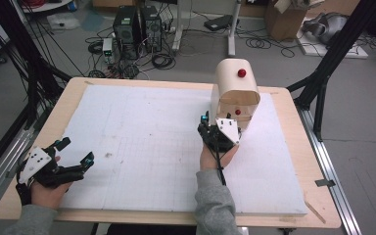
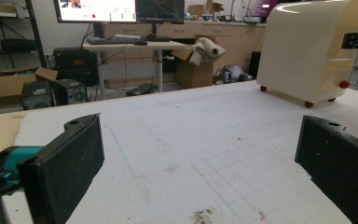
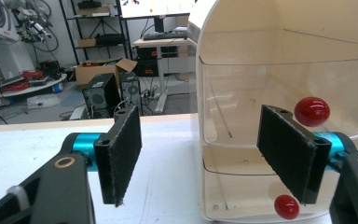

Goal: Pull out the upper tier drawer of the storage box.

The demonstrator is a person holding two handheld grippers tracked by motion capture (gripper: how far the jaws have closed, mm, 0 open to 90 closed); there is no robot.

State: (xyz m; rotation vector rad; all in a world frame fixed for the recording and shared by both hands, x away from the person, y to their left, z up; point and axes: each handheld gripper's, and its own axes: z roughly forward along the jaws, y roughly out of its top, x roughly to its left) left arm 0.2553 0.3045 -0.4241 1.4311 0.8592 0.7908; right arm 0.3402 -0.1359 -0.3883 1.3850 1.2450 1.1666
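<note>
A cream, round-topped box (image 1: 235,90) stands on the far right part of the white foam board (image 1: 142,147). It has a clear front (image 3: 279,93) and red knobs: an upper knob (image 3: 311,111) and a lower knob (image 3: 286,206). My right gripper (image 1: 218,122) is open right in front of the box. In the right gripper view (image 3: 203,154) its right jaw overlaps the clear front near the upper knob, and nothing is between the jaws. My left gripper (image 1: 77,149) rests open at the board's near left corner, holding nothing (image 2: 200,163). The box (image 2: 307,51) is far off it.
The foam board lies on a wooden table (image 1: 293,200). Black frame poles (image 1: 323,78) stand at the table's right and left. Computer towers (image 1: 134,32), cables and cardboard boxes (image 1: 284,17) lie on the floor beyond the far edge.
</note>
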